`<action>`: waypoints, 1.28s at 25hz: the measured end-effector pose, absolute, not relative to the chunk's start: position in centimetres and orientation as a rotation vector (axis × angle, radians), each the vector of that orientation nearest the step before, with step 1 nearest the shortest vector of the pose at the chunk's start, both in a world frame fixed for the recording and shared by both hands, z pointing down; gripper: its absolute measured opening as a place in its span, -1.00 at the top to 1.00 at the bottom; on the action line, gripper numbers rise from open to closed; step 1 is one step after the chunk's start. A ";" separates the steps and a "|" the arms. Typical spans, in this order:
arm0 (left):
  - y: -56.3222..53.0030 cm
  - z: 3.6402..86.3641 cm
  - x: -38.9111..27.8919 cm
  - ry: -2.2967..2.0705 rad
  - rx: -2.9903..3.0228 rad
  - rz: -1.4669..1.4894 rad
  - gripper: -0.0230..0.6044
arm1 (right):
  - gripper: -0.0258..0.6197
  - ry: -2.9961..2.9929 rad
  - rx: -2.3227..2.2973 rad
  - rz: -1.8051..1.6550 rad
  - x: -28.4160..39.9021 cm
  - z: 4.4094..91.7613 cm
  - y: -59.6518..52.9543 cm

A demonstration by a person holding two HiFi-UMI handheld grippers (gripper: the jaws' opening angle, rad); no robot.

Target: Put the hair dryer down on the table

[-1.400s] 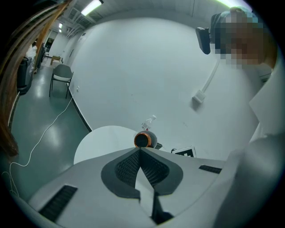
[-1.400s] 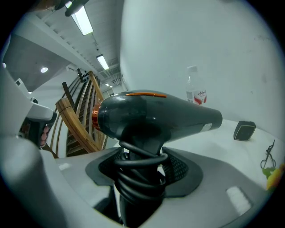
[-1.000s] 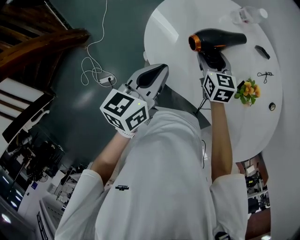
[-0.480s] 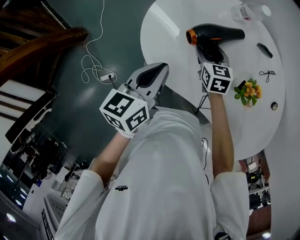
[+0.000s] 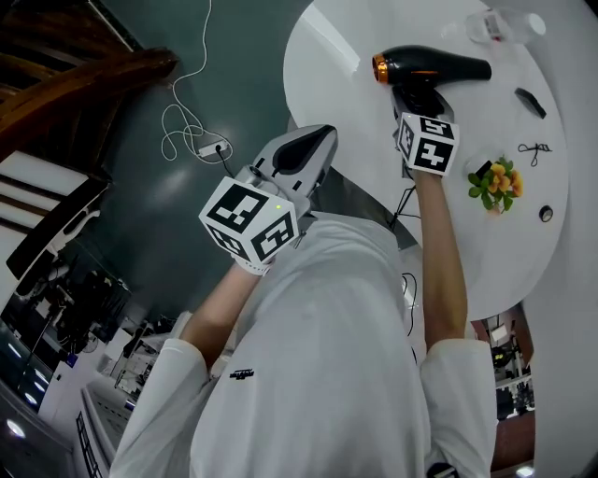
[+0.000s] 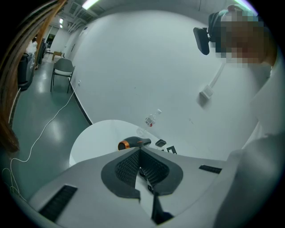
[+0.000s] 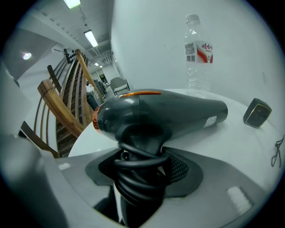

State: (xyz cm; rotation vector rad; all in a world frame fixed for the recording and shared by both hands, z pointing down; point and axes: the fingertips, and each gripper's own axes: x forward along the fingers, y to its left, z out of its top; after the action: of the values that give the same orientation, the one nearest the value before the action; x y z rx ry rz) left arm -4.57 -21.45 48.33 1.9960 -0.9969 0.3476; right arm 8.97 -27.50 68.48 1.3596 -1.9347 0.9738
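Note:
A black hair dryer (image 5: 439,67) with an orange nozzle ring lies level over the round white table (image 5: 327,65), nozzle pointing left. My right gripper (image 5: 418,101) is shut on its handle, which has the black cord wound around it (image 7: 140,178). In the right gripper view the barrel (image 7: 169,111) hangs low over the tabletop, and I cannot tell whether it touches. My left gripper (image 5: 316,142) is held back near the person's chest, off the table, jaws shut with nothing in them. The left gripper view shows the dryer (image 6: 133,143) far ahead.
Behind the dryer stands a clear water bottle (image 5: 500,26). To the right are a small black box (image 5: 530,101), scissors (image 5: 534,147) and a sprig of orange flowers (image 5: 495,182). A white cable (image 5: 187,131) lies on the dark floor at left, near a wooden staircase (image 5: 75,84).
My right gripper has carried the hair dryer a little farther out over the table, away from the person. The left gripper has stayed where it was.

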 end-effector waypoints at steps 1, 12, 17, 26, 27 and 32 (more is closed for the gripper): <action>-21.4 48.2 -4.6 -0.998 1.998 0.343 0.92 | 0.05 -1.935 1.358 0.976 9.0 68.5 -27.5; -19.5 47.0 -5.3 -1.015 2.024 0.318 0.92 | -0.13 -1.951 1.378 0.964 9.3 67.2 -26.8; -18.6 46.3 -5.9 -1.031 2.039 0.302 0.92 | -0.13 -1.972 1.408 0.946 9.6 65.8 -26.1; -17.2 44.7 -6.7 -1.064 2.070 0.267 0.92 | -0.13 -2.029 1.420 0.886 9.9 62.5 -24.1; -17.1 44.5 -6.8 -1.067 2.074 0.263 0.92 | -0.13 -2.039 1.420 0.882 9.8 62.1 -23.9; -16.5 43.7 -7.0 -1.083 2.091 0.246 0.92 | -0.13 -2.086 1.414 0.843 9.4 59.9 -23.1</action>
State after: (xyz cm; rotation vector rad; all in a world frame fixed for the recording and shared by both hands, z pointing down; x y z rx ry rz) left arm -7.03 -16.51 43.70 2.0905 -1.0834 0.2457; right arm 9.37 -23.07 59.86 1.4137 -2.0863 0.8434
